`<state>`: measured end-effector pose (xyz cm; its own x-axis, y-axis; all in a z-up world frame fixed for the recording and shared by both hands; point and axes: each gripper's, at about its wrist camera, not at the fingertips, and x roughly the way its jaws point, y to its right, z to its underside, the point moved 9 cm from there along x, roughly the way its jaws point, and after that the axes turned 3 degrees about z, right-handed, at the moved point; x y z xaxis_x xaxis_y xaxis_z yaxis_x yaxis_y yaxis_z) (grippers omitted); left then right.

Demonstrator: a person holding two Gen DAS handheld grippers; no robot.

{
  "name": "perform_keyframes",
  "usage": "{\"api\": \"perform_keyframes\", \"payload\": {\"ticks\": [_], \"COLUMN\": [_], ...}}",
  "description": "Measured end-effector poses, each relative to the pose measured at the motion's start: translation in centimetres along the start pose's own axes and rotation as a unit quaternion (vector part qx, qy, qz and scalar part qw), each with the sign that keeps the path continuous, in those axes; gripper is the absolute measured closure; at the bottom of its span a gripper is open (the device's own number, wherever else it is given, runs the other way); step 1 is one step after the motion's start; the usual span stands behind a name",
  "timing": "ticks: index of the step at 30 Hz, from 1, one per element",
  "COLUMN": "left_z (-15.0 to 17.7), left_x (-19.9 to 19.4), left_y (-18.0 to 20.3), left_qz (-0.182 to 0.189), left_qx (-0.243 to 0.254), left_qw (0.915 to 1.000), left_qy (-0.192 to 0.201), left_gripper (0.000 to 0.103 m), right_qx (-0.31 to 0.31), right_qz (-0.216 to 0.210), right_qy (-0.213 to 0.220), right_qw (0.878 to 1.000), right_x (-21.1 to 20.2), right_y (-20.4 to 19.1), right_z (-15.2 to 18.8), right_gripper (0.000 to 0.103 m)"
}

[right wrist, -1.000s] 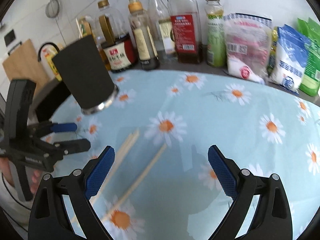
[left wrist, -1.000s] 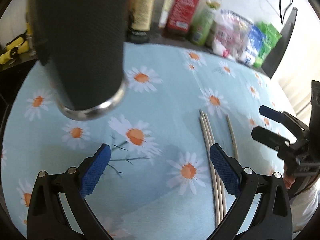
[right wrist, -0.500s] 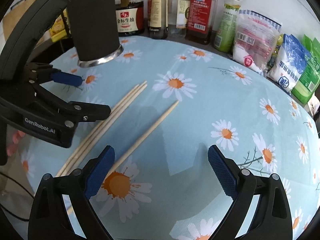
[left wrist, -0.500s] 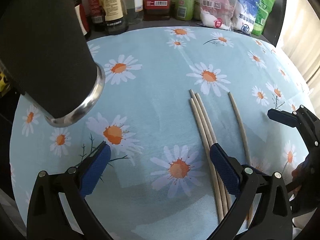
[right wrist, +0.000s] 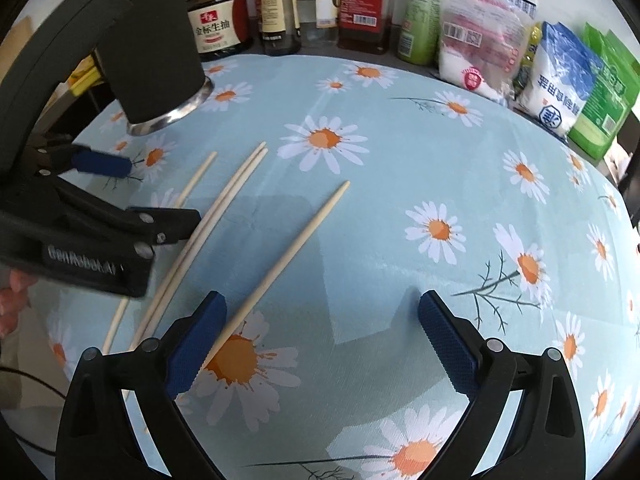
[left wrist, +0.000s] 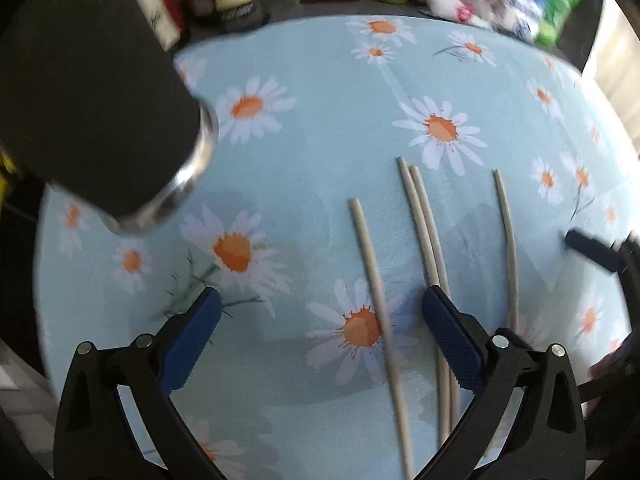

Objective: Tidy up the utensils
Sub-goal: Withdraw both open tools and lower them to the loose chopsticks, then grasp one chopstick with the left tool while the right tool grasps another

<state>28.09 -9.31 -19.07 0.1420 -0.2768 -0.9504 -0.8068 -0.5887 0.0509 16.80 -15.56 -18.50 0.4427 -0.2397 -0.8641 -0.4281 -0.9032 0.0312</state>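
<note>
Four pale wooden chopsticks lie on the daisy tablecloth (left wrist: 320, 128). In the left wrist view one chopstick (left wrist: 376, 292) runs between the fingers of my open left gripper (left wrist: 320, 340). A touching pair (left wrist: 424, 232) passes under its right finger, and a fourth chopstick (left wrist: 508, 248) lies further right. The black cylindrical holder (left wrist: 92, 120) with a silver rim stands at the upper left. In the right wrist view my right gripper (right wrist: 320, 344) is open and holds nothing; the lone chopstick (right wrist: 288, 256) runs under its left finger. The left gripper (right wrist: 152, 196) hovers over the pair (right wrist: 216, 216), below the holder (right wrist: 152, 52).
Sauce bottles (right wrist: 220, 20) and food bags (right wrist: 484, 40) line the back of the table. The tablecloth (right wrist: 440, 152) is bare to the right of the chopsticks. A person's hand (right wrist: 12, 292) shows at the left edge. The right gripper's finger (left wrist: 592, 252) enters at the right.
One chopstick has split off to the left of the bundle, which is now a pair. Both grippers have come lower and closer over the chopsticks. Both stay open.
</note>
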Motion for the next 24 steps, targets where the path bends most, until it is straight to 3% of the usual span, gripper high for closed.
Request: {"api": "perform_keyframes", "payload": {"ticks": [5, 6, 7, 8, 11, 12, 13, 15, 16, 20, 24], "left_z": [0.2, 0.2, 0.3, 0.4, 0.7, 0.9, 1.2, 2.0, 2.4, 4.1, 5.0], "left_x": [-0.4, -0.5, -0.6, -0.7, -1.3, -1.6, -2.0, -2.5, -2.5, -3.0, -3.4], "left_y": [-0.2, -0.4, -0.4, -0.5, -1.1, -1.4, -1.9, -2.5, -2.7, -3.4, -4.3], "left_qz": [0.002, 0.007, 0.009, 0.011, 0.003, 0.001, -0.001, 0.011, 0.026, 0.066, 0.061], "left_qx": [0.015, 0.018, 0.018, 0.02, 0.007, -0.001, -0.008, -0.016, -0.02, -0.067, -0.105], "left_qw": [0.9992, 0.9983, 0.9976, 0.997, 0.997, 0.9971, 0.9973, 0.9979, 0.998, 0.9942, 0.9907], "left_qy": [0.038, 0.055, 0.066, 0.074, 0.077, 0.076, 0.074, 0.061, 0.053, 0.052, 0.062], "left_gripper": [0.004, 0.005, 0.005, 0.005, 0.018, 0.032, 0.055, 0.091, 0.098, 0.098, 0.098], "right_qx": [-0.011, -0.012, -0.017, -0.022, -0.031, -0.031, -0.031, -0.028, -0.026, -0.016, -0.017], "right_qz": [-0.008, -0.01, -0.014, -0.018, -0.024, -0.025, -0.024, -0.031, -0.043, -0.075, -0.099], "right_qy": [0.004, 0.003, 0.007, 0.01, 0.007, 0.005, 0.002, -0.006, -0.01, -0.014, -0.007], "right_qw": [1.0, 1.0, 1.0, 1.0, 0.999, 0.999, 0.999, 0.999, 0.999, 0.997, 0.995], "right_x": [-0.1, -0.1, -0.4, -0.7, -1.0, -1.1, -1.2, -1.0, -0.9, -1.0, -1.7], "right_y": [0.0, -0.1, -0.1, -0.2, -0.1, 0.1, 0.4, 1.0, 1.2, 1.8, 2.6], "right_z": [0.2, 0.2, 0.1, 0.0, -0.1, -0.2, -0.2, -0.3, -0.4, -0.7, -1.7], "right_gripper": [0.012, 0.017, 0.031, 0.038, 0.065, 0.084, 0.095, 0.098, 0.098, 0.098, 0.098]}}
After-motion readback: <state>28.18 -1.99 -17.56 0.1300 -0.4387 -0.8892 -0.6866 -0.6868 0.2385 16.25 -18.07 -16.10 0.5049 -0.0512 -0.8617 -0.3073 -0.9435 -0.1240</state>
